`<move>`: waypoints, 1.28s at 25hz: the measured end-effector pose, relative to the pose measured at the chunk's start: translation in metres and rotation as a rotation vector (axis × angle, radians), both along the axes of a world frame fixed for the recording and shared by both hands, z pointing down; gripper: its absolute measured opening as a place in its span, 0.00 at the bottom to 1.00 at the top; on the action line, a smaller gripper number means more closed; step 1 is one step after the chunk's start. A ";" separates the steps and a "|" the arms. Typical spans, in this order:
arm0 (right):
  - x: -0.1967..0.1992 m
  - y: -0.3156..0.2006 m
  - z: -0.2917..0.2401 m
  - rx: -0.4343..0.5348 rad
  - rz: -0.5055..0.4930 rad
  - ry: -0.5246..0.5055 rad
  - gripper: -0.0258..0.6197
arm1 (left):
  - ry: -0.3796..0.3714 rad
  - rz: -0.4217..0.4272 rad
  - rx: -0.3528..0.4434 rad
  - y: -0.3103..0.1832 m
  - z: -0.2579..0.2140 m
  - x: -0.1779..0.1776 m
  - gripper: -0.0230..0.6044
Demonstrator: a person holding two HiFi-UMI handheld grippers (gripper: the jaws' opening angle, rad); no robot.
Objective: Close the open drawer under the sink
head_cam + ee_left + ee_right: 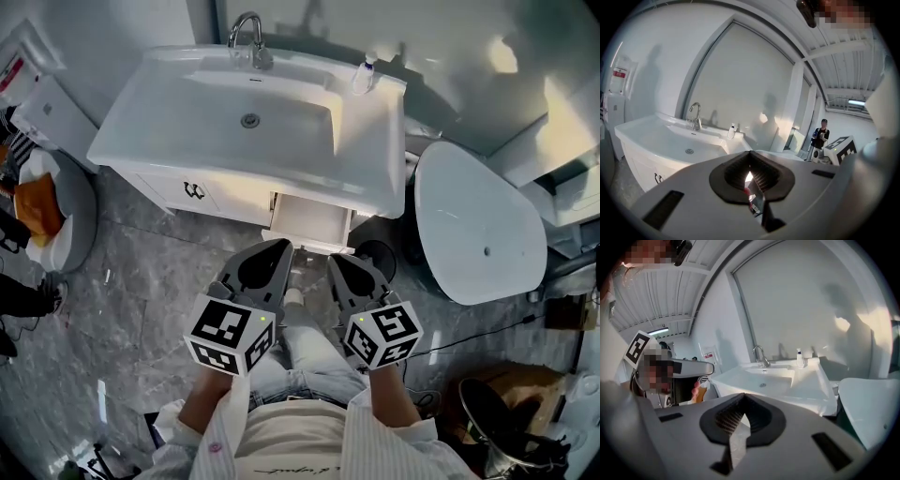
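Note:
The white vanity sink [150, 131] stands against the wall in the head view. Under its right half a white drawer [309, 217] is pulled out, and its inside looks bare. My left gripper [283, 246] and right gripper [334, 260] hover side by side just short of the drawer's front edge, both pointing at it and touching nothing. Each has its jaws shut with nothing between them. The left gripper view shows the left gripper [750, 153] below the basin [670, 140]. In the right gripper view the right gripper [742, 397] hides the drawer.
A chrome faucet [248, 39] and a small bottle [364, 75] sit on the sink top. A white toilet lid [478, 220] is to the right, with a dark round bin [377, 255] between it and the vanity. A grey bin [66, 220] stands at the left.

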State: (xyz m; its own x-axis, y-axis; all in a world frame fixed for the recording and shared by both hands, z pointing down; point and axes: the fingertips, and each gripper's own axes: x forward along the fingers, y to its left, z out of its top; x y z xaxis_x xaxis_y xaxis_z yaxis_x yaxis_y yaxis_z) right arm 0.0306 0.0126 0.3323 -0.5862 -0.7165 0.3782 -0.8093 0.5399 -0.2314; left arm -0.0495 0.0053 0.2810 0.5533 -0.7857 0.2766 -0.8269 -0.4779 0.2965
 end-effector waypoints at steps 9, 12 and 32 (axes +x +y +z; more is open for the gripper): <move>0.016 -0.076 -0.003 0.005 -0.040 -0.001 0.05 | -0.017 -0.018 0.034 -0.076 -0.011 0.022 0.06; 0.020 -0.096 -0.002 0.002 -0.045 -0.006 0.05 | -0.034 -0.024 0.040 -0.094 -0.009 0.027 0.06; 0.028 -0.112 0.026 -0.092 0.070 -0.042 0.05 | -0.058 0.081 -0.055 -0.120 0.031 0.041 0.06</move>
State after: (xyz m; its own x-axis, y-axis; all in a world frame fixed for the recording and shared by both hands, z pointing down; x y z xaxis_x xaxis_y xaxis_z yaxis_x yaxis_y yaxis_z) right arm 0.0583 -0.0995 0.3580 -0.5531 -0.7194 0.4202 -0.8325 0.4577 -0.3123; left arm -0.0090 -0.1148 0.3124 0.5962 -0.7219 0.3513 -0.8027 -0.5283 0.2766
